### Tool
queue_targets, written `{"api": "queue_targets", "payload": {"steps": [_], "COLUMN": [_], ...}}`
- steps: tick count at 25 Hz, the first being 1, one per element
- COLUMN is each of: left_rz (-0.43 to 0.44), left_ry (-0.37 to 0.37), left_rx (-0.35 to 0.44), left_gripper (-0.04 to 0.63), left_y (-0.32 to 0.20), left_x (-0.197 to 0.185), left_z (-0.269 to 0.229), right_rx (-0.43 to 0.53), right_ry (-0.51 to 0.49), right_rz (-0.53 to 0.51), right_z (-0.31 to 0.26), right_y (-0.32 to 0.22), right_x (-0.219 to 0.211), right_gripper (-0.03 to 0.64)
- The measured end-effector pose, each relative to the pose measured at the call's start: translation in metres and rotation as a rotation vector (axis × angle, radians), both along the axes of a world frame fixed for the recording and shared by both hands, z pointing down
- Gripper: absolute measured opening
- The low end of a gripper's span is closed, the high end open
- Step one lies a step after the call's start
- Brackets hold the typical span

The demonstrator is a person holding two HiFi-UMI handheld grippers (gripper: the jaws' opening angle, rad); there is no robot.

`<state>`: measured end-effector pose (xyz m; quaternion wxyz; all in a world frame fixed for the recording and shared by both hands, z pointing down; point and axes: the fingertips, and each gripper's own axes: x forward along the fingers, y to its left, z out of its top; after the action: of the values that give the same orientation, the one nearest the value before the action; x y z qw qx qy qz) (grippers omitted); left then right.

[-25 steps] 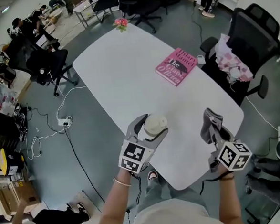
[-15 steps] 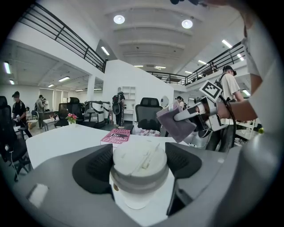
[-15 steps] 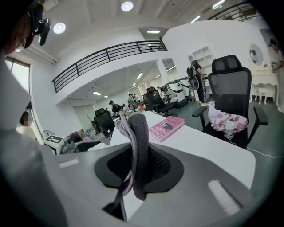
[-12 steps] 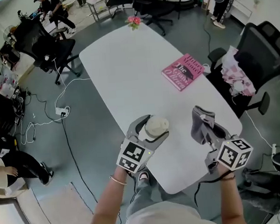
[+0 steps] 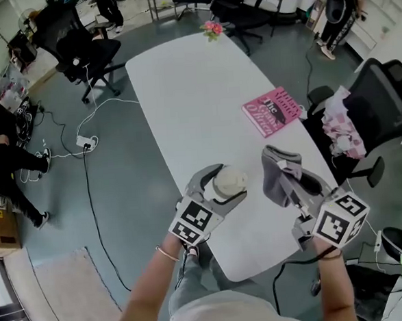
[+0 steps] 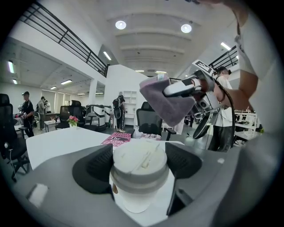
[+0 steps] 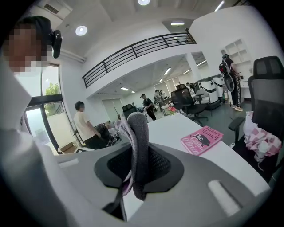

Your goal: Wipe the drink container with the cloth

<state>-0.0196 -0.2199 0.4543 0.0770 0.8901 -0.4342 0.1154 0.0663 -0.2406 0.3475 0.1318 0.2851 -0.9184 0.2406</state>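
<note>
L gripper [image 5: 225,186] clenched on drink cup [image 6: 138,170], over near end of table [image 5: 182,89]. R gripper [image 5: 293,185] pinching grey cloth [image 5: 278,170], held up just beside cup, apart from it. My L gripper view: cloth hangs above and behind cup lid. R gripper view: cloth fold betw. jaws, pink book [image 7: 202,138] beyond. Only head view has both grippers.

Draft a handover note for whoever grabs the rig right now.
Left gripper: shut on the lidded paper cup, over the near end of the white table.
Right gripper: shut on the grey cloth, held to the right of the cup, not touching it.
Done: cup and cloth are both gripped.
Left: bring the cloth onto the cup and wipe it; no contact yet.
</note>
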Motion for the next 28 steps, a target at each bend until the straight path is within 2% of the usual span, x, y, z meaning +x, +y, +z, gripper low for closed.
{"api": "queue_targets", "payload": {"steps": [7, 15, 22, 25, 28], "left_rz": [-0.007, -0.01, -0.012, -0.011, -0.01], "left_ry": [0.013, 0.019, 0.017, 0.015, 0.013], "left_rx": [0.018, 0.025, 0.023, 0.02, 0.019], "left_gripper": [0.37, 0.37, 0.37, 0.37, 0.37], "left_y": [0.0, 0.0, 0.002, -0.001, 0.0], "left_x": [0.001, 0.002, 0.001, 0.003, 0.003], "left_z": [0.0, 0.0, -0.001, -0.002, -0.003], "right_rx": [-0.03, -0.017, -0.073, -0.076, -0.034], "right_ry": [-0.122, -0.2, -0.209, -0.168, -0.111], "right_rz": [-0.101, -0.229, -0.273, -0.279, -0.268], "right_z": [-0.014, 0.005, 0.019, 0.029, 0.035], "right_y": [-0.001, 0.011, 0.018, 0.017, 0.015], "right_x": [-0.044, -0.093, -0.106, -0.106, -0.105], "right_gripper": [0.069, 0.069, 0.069, 0.069, 0.069]}}
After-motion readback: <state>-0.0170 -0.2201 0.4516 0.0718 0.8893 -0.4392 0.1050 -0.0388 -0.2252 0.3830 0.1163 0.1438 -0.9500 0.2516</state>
